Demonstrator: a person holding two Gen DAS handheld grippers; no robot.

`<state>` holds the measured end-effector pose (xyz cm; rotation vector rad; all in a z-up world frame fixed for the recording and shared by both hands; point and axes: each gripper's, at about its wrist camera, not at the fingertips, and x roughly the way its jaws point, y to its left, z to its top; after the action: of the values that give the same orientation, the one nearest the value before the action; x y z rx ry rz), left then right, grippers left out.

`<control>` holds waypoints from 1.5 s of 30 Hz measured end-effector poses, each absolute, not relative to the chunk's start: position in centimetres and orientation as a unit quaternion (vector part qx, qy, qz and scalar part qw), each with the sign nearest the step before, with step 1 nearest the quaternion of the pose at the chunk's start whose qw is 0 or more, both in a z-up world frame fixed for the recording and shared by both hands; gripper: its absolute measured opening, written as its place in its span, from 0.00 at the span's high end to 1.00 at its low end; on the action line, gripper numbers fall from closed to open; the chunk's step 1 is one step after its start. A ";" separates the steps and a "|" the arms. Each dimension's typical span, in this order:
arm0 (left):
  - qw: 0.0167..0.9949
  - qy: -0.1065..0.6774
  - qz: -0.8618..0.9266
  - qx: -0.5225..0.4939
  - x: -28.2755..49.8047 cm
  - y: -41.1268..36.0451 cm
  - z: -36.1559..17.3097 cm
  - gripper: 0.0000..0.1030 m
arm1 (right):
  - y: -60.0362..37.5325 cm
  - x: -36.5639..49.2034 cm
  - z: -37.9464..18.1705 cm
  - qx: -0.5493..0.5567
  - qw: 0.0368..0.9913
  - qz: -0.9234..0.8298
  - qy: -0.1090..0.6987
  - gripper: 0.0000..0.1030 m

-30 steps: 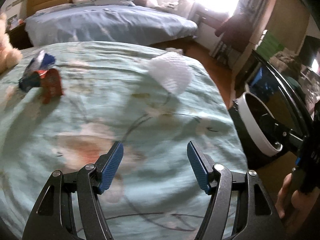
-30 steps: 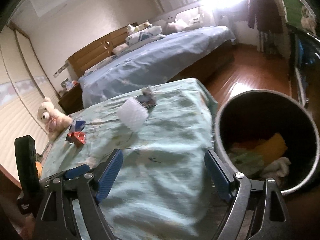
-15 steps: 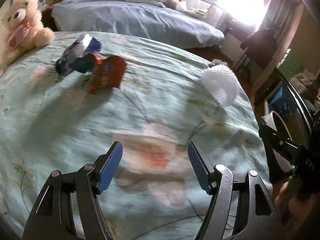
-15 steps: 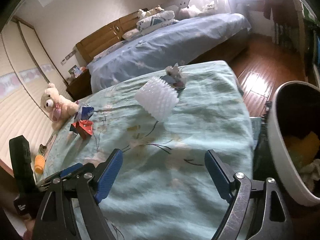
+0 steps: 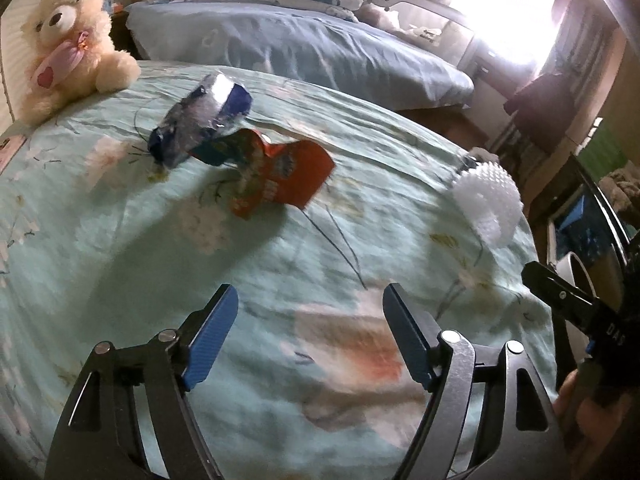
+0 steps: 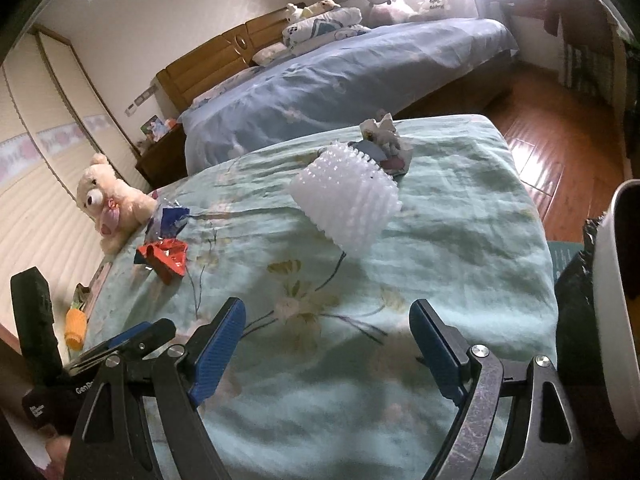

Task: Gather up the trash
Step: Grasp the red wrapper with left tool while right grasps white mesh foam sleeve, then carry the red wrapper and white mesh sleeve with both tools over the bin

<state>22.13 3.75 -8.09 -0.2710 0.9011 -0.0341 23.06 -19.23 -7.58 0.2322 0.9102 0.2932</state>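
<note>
Trash remains on the bed [image 6: 460, 248]: red wrapper [image 5: 280, 178] and blue wrapper [image 5: 200, 120] far left, white foam net [image 6: 346, 200] and crumpled paper [image 6: 382, 136] far right. Left gripper [image 5: 310, 336] fingers empty, opening; right gripper [image 6: 324, 344] fingers apart, empty. Bin [image 6: 612, 312] right holds some.

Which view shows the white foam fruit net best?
The right wrist view: the white foam fruit net lies near centre on the green bedspread, its whole ribbed tube visible, with crumpled paper scraps just behind. The left wrist view shows it smaller and distorted near the bed's right edge.
</note>
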 end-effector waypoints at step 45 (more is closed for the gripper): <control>0.900 0.421 -0.053 -0.097 25.4 1.8 -7.6 0.91 | -19.4 25.7 -8.9 0.115 0.883 0.134 0.434 0.74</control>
<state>25.36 1.82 -7.62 -0.2013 0.8710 -0.1089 25.68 -19.37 -8.85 0.2390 0.9030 0.2799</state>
